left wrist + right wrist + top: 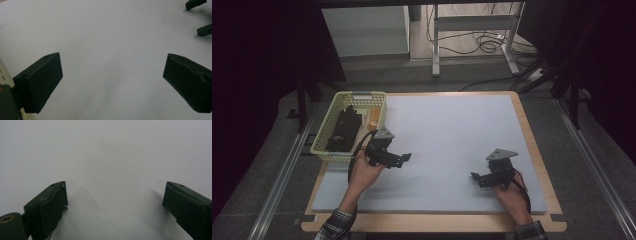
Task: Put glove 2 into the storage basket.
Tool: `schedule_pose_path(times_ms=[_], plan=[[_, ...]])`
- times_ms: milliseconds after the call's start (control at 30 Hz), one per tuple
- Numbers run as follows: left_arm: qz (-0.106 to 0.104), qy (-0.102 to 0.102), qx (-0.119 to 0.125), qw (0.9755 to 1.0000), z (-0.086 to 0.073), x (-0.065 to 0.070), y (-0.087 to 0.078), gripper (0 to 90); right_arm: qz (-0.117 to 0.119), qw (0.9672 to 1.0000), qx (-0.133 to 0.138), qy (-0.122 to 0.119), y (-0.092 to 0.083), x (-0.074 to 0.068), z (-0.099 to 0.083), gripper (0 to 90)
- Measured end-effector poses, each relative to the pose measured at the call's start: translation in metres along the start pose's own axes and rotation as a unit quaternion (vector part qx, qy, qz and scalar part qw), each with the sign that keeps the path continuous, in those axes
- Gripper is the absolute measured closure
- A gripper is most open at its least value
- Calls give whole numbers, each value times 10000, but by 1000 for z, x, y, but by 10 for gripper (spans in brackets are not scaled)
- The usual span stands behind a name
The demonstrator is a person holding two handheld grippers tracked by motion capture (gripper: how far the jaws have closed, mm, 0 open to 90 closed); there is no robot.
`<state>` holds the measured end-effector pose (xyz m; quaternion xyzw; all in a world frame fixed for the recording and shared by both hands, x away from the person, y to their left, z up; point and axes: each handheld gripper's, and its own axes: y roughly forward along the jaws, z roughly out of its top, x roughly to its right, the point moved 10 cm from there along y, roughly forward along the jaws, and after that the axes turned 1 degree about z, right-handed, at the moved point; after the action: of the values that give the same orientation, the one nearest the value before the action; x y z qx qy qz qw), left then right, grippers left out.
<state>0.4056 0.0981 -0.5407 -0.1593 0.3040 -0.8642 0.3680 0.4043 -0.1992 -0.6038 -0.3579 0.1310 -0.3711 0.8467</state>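
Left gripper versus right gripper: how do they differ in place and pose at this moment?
The left gripper sits close beside the yellow basket near the mat's left edge; the right gripper sits on the right half of the grey mat, far from the basket. The left gripper points right, the right gripper points left, so they face each other. Both have jaws wide open, hold nothing, and hang low over bare mat.

We hold our black left tongs (404, 159) just beside the pale yellow plastic basket (326, 145) and our right tongs (476, 178) well apart, both with jaws spread over the grey-blue, wood-edged worktop (452, 130).
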Motion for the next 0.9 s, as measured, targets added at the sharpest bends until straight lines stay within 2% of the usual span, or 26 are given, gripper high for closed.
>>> schedule_pose_path(times_ms=[567, 900], plan=[[-169, 107, -75, 9998, -13, 23, 25, 32, -1, 10000, 0, -5, 0, 0, 0, 56], [-333, 61, -69, 9994, -20, 34, 37, 34, -3, 10000, 3, -3, 0, 0, 0, 55]])
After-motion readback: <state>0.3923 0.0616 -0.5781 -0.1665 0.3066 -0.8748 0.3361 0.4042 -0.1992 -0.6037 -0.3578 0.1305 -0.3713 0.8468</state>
